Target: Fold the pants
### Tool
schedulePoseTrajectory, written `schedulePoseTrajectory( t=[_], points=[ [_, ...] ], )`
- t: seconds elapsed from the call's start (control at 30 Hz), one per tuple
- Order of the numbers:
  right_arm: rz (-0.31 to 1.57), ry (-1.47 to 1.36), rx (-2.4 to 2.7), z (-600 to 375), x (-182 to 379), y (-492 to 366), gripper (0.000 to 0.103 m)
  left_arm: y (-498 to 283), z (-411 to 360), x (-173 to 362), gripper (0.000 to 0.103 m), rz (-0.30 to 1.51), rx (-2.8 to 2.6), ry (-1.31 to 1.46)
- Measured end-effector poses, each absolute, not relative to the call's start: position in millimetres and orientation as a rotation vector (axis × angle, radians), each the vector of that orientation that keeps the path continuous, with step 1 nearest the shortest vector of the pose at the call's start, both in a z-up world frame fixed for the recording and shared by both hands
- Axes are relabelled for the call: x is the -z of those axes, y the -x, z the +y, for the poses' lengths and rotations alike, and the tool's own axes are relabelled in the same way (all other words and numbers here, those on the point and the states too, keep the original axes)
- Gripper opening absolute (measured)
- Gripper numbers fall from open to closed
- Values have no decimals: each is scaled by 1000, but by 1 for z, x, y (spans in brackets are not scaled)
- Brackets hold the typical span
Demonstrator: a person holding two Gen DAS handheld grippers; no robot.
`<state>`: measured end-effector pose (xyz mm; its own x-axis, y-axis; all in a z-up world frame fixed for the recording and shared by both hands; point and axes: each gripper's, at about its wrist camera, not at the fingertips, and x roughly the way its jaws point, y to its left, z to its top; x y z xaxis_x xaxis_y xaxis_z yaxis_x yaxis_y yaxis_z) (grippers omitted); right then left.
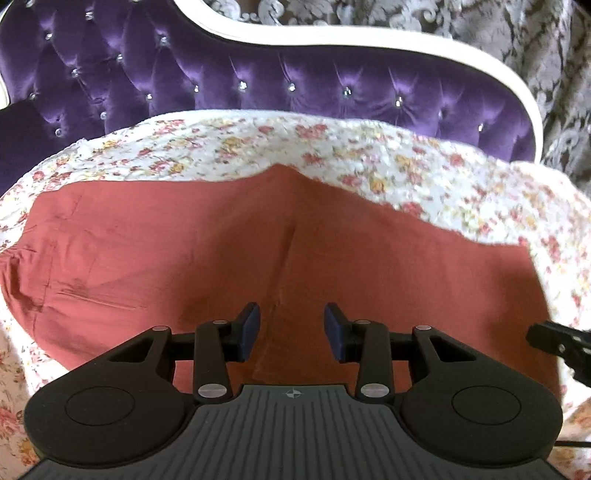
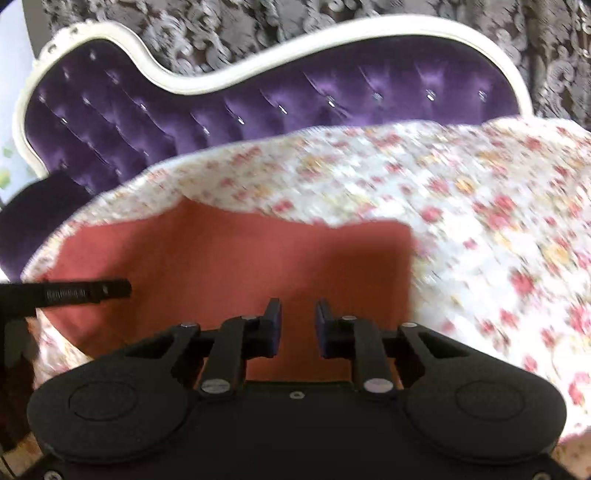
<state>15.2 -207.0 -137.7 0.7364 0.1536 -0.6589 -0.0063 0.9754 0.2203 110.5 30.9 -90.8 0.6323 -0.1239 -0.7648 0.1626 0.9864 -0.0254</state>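
Rust-red pants (image 1: 221,251) lie spread flat on a floral quilt (image 1: 388,158), with a crease running down the middle. My left gripper (image 1: 291,325) hovers over the near middle of the pants, open and empty. In the right wrist view, which is blurred, the pants (image 2: 229,266) end at a straight right edge. My right gripper (image 2: 297,321) is over the near part of the pants, close to that edge, open with a narrower gap and empty. Part of the other gripper shows at the edge of each view, at the right (image 1: 557,341) and at the left (image 2: 74,290).
A purple tufted headboard (image 1: 258,77) with a white curved frame (image 1: 332,40) stands behind the quilt. A patterned grey curtain (image 1: 517,33) hangs behind it. The floral quilt (image 2: 480,221) stretches far to the right of the pants.
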Motion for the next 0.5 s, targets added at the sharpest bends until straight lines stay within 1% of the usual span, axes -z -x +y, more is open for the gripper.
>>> schedulePoseTrajectory(
  t=[0.1,0.27,0.5],
  points=[
    [796,-231,-95,-213,150,-13,29,-113,28,105,38,917,139,-68],
    [795,-182,-149,-215,148,-12,30,-111,32,109,39,929,132,-50],
    [678,-168,-89,-232,135,-33,29,-109,28,110,39,929,114,-48]
  ],
)
